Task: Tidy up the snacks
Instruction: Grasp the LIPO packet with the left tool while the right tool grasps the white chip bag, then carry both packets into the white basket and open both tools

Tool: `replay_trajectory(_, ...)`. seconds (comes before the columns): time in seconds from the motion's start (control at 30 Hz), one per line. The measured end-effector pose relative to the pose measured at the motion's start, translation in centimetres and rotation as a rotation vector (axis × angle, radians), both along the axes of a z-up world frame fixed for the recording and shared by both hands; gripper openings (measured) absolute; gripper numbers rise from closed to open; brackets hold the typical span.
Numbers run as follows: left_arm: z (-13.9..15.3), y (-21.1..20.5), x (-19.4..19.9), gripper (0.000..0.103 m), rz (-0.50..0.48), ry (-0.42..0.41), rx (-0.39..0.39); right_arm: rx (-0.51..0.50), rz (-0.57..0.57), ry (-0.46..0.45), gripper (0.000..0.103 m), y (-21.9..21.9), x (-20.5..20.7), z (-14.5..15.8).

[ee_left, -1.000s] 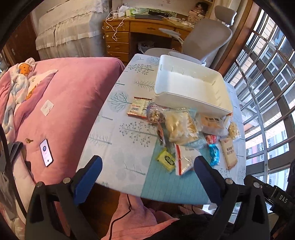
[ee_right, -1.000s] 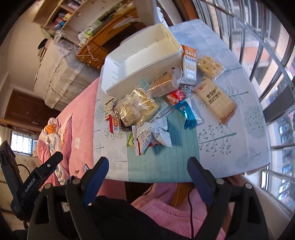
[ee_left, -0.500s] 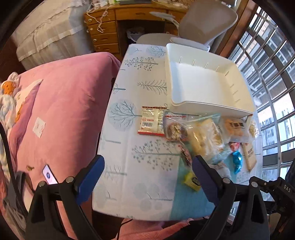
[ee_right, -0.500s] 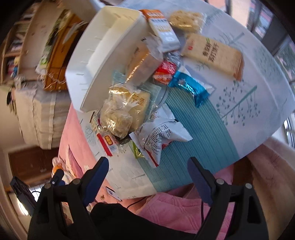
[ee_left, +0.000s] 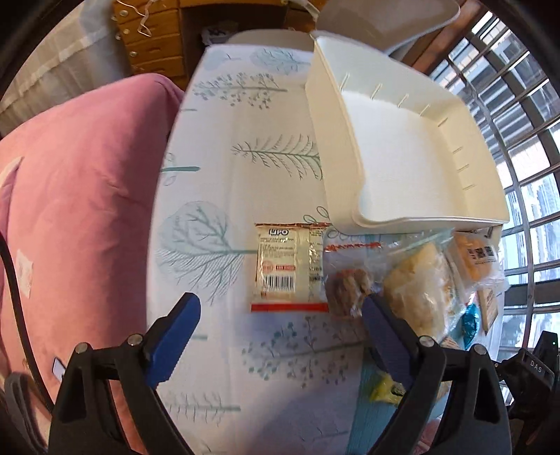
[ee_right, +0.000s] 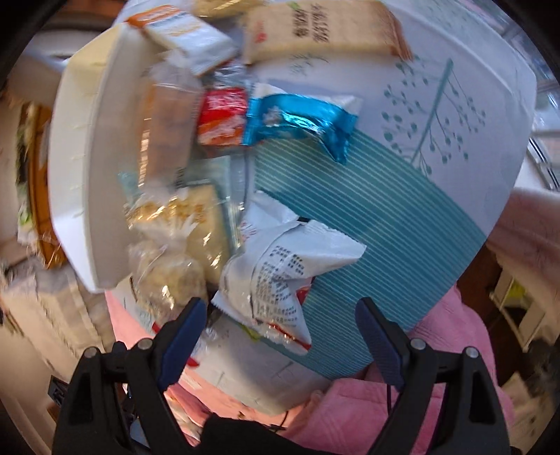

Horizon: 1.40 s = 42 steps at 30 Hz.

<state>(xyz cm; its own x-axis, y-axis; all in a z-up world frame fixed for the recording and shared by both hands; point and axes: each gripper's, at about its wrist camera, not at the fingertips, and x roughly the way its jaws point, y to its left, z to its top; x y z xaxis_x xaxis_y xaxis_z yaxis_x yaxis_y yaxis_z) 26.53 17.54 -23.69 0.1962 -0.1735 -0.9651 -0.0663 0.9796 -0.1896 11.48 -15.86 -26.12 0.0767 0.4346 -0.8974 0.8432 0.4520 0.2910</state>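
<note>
A white plastic bin (ee_left: 413,147) stands empty on the table, with a pile of snack packets along its near side. My left gripper (ee_left: 280,315) is open above a flat white and red packet (ee_left: 283,266); a clear bag of brown snacks (ee_left: 346,280) lies by its right finger. My right gripper (ee_right: 280,315) is open just over a crumpled white bag with printed text (ee_right: 280,269). A blue foil packet (ee_right: 301,122), a small red packet (ee_right: 220,115) and clear bags of pale biscuits (ee_right: 178,224) lie beyond it. The bin also shows in the right wrist view (ee_right: 91,147).
The table wears a tree-print cloth (ee_left: 224,168) with a teal striped patch (ee_right: 385,210). A pink bed (ee_left: 77,196) adjoins the left side. A wooden drawer unit (ee_left: 154,45) and grey chair (ee_left: 385,17) stand behind. Window bars (ee_left: 525,140) run along the right.
Both grippers have moved forward and down toward the snack pile. The left one now hovers over the white and red packet, the right one over the crumpled white bag. Both stay open.
</note>
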Motion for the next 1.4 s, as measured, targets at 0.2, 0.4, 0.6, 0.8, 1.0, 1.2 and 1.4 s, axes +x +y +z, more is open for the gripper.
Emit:
replay_trajectory(0.2, -3.7, -0.5, 2.4, 0.093, -0.054, 0.067, 0.014, -0.024, -0.053, 0.045, 0.088, 0.4, 0.2, -2.0)
replay_trajectory(0.4, -6.3, -1.4, 4.0, 0.085, -0.07, 0.114, 0.024, -0.051, -0.066, 0.07, 0.088, 0.6, 0.8, -3.4)
replay_trajectory(0.6, -7.5, -2.1, 4.9, 0.08, -0.093, 0.132, 0.035, -0.078, -0.064, 0.096, 0.081, 1.7, 1.5, -4.5)
replay_trajectory(0.8, -8.3, -2.4, 5.6, 0.073, -0.11, 0.13, 0.039, -0.092, -0.051, 0.11, 0.065, 2.6, 2.1, -4.8)
replay_trajectory(1.0, -8.2, -3.2, 5.7, 0.062, -0.114, 0.104, 0.06, -0.114, -0.024, 0.099, 0.056, 2.2, 2.7, -3.4)
replay_trajectory(1.2, -7.9, -2.7, 5.6, 0.046, -0.112, 0.092, 0.082, -0.124, -0.002, 0.088, 0.05, 1.8, 2.6, -1.9)
replay_trajectory(1.4, -7.3, -1.2, 5.1, 0.044, -0.108, 0.107, 0.057, -0.132, 0.021, 0.061, 0.048, 2.1, 2.1, 0.3)
